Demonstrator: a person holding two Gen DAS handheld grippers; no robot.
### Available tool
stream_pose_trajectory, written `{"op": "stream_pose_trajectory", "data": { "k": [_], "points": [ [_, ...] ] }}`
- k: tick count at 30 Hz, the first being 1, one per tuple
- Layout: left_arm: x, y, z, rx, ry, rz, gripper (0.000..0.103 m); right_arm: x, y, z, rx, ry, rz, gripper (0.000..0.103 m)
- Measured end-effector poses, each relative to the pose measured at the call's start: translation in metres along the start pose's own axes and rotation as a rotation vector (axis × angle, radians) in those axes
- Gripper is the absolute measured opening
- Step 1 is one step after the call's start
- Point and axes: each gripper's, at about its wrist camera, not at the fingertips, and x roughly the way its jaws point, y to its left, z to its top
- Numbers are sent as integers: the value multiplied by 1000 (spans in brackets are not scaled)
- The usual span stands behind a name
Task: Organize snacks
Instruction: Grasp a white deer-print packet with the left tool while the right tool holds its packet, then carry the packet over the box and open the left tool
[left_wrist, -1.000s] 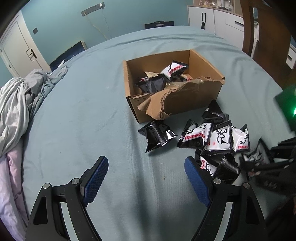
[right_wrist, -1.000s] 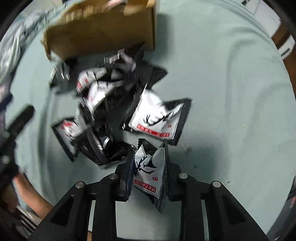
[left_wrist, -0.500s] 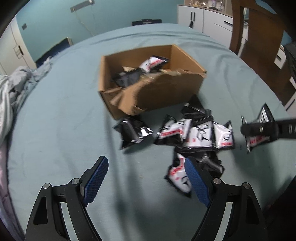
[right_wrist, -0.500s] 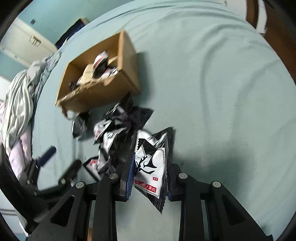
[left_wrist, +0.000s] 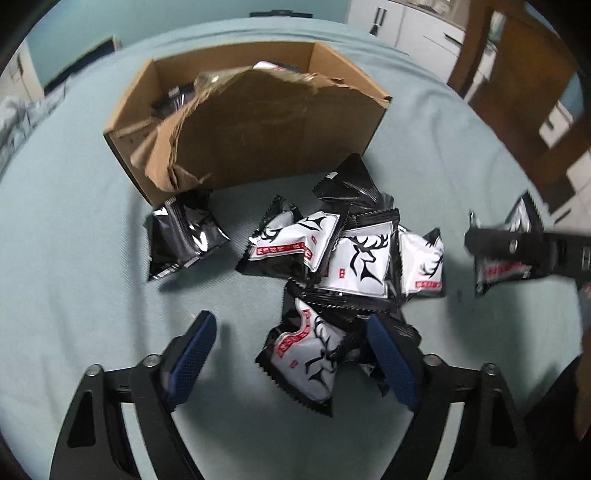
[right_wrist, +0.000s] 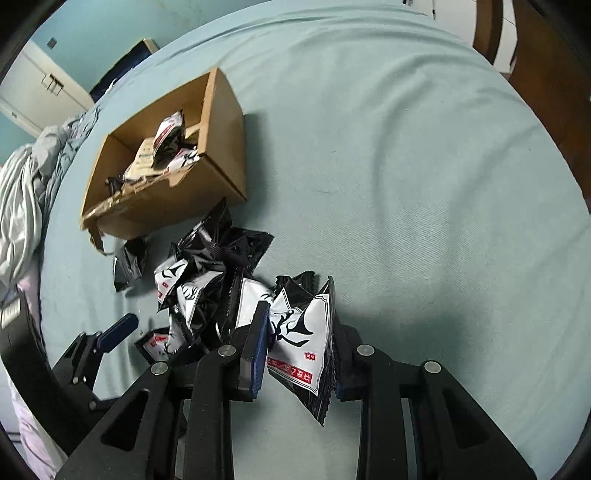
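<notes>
My right gripper (right_wrist: 299, 354) was clamped on a black-and-white snack packet (right_wrist: 301, 339), its blue pads pressing both faces of the pouch, which hung above the bed (right_wrist: 424, 184) with its serrated lower corner pointing down toward me. My left gripper (left_wrist: 291, 354) stood with its fingers (left_wrist: 192, 354) wide apart and held nothing; between them and just ahead lay the nearest packet (left_wrist: 306, 360) of the pile, face up on the bedcover, one edge close to the right-hand pad.

Just beyond my left gripper spread the loose pile of packets (left_wrist: 343, 254), overlapping each other, several showing a white panel with a black deer head and a red label, others showing only black foil. A single black foil packet (left_wrist: 181, 236) lay apart to the left of the pile, touching the torn front corner of the box. Off to the right of my left gripper, the right gripper's finger crossed the view with the held packet behind it, blurred.

Farther ahead sat the cardboard box (left_wrist: 258, 133), open at the top, its front wall ragged and torn. From the right wrist view a few packets (right_wrist: 168, 142) lay inside it. Far left of the box, crumpled grey bedding (right_wrist: 26, 192) was heaped at the bed's edge. Beyond the bed stood a teal wall, white cabinets (left_wrist: 406, 22) and a wooden frame (left_wrist: 517, 92).
</notes>
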Motion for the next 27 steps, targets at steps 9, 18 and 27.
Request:
{"op": "stream_pose_trajectory", "data": {
  "k": [9, 18, 27],
  "points": [
    [11, -3, -8, -24, 58, -30, 27, -3, 0, -4, -2, -23, -30, 26],
    [-37, 8, -10, -122, -53, -35, 26, -13, -11, -5, 54, -33, 0, 26],
    [-88, 24, 26, -90, -188, 33, 26, -24, -6, -8, 23, -73, 6, 26]
  ]
}}
